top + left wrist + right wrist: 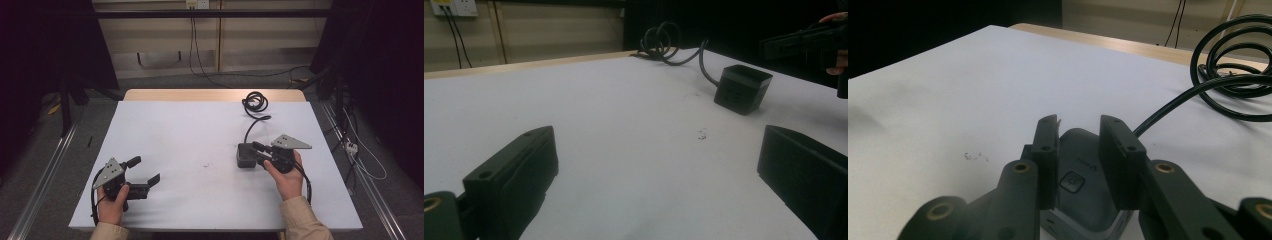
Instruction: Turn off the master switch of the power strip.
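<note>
A black power cube point(244, 155) with a button on top point(1073, 181) sits right of centre on the white table point(200, 130). Its black cable runs back to a coil point(255, 102) near the far edge. My right gripper point(255, 155) reaches in from the cube's right. Its jaws flank the cube point(1079, 155) closely on both sides, and I see no firm press on it. My left gripper point(146, 170) rests at the front left, wide open and holding nothing. The left gripper view shows the cube point(742, 87) far ahead, beyond its spread jaws, and the right gripper point(804, 42).
The coil point(661, 42) point(1238, 65) lies by the wooden far edge point(210, 95). A few dark specks point(205, 164) mark the table's middle. Wall sockets point(454, 7) and hanging wires are behind the table. Metal rails run along the floor on both sides.
</note>
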`<state>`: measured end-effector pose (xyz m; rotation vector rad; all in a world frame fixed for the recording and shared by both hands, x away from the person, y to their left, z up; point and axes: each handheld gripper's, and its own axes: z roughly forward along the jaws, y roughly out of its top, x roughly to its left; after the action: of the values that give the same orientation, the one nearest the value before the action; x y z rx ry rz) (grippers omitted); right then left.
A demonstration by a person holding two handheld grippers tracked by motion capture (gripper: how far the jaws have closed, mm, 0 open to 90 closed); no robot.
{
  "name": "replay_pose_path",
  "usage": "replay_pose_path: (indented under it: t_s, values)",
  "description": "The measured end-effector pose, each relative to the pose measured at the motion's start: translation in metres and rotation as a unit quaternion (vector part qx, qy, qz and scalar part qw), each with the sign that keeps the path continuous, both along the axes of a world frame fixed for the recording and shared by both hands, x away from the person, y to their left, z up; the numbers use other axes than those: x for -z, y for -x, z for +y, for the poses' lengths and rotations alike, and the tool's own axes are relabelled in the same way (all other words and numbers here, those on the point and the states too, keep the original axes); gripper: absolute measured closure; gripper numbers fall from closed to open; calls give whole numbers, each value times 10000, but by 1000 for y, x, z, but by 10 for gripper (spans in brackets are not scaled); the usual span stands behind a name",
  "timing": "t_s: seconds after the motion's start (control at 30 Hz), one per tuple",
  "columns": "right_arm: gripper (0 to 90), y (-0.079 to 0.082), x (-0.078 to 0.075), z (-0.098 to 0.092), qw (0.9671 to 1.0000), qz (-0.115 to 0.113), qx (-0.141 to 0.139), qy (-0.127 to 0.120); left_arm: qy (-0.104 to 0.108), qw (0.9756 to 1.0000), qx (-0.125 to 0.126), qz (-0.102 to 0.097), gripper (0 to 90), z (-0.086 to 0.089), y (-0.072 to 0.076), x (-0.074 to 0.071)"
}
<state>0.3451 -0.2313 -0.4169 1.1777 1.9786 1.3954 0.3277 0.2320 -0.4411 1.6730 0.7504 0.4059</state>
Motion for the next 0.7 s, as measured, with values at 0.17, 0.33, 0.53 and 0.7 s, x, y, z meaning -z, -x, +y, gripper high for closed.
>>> replay_pose_path:
  t_s: [0.17,0.33,0.53,0.7]
  values:
    - [726,-1,0,-1,10000,-3,-1,23,-7,10000,4,-2,24,0,0,0]
    - [765,-2,1,-2,10000,54,-6,8,-18,10000,5,1,25,0,0,0]
    - [788,-3,2,-2,9999,104,-30,0,-15,10000,-2,2,25,0,0,0]
    - [801,-4,2,-2,9999,118,-50,-13,-12,10000,-4,1,25,0,0,0]
